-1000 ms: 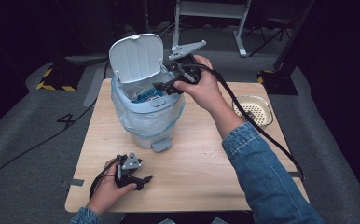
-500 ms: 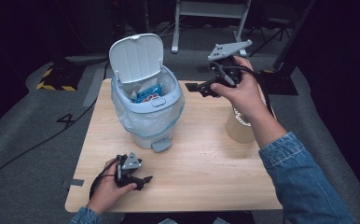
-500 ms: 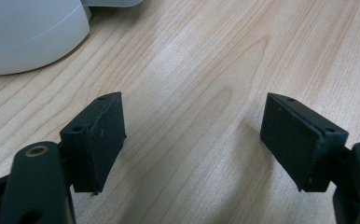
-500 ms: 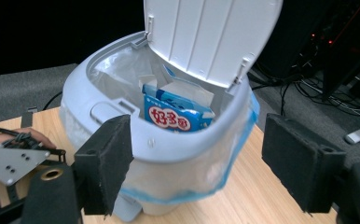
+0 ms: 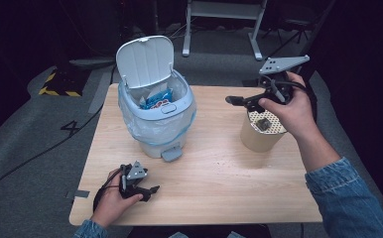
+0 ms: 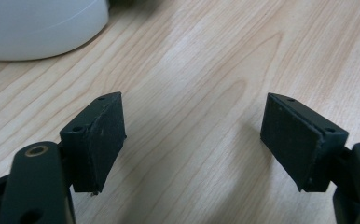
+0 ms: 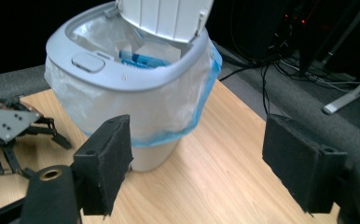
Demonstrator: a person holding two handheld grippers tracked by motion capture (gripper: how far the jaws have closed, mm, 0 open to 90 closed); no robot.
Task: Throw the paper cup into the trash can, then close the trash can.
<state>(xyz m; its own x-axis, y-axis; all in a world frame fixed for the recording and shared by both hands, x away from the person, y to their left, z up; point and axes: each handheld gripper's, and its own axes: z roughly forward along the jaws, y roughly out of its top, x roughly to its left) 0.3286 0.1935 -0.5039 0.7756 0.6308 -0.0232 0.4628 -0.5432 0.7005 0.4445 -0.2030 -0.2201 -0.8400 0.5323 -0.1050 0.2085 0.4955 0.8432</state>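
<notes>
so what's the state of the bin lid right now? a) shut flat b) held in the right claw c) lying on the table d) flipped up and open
d: the white lid stands raised at the back of the bin, a blue packet showing inside.

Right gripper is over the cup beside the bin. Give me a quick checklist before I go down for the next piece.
1. Right gripper jaws open, nothing held: ok.
2. Dark scrap lies on the mesh top of the beige round cup: ok.
3. Right gripper lined up over the scrap: not ok, its tips sit left of the cup.
4. Pale blue pedal bin's white lid up: ok.
5. Left gripper open, low over the wooden table, clear of the bin: ok.
</notes>
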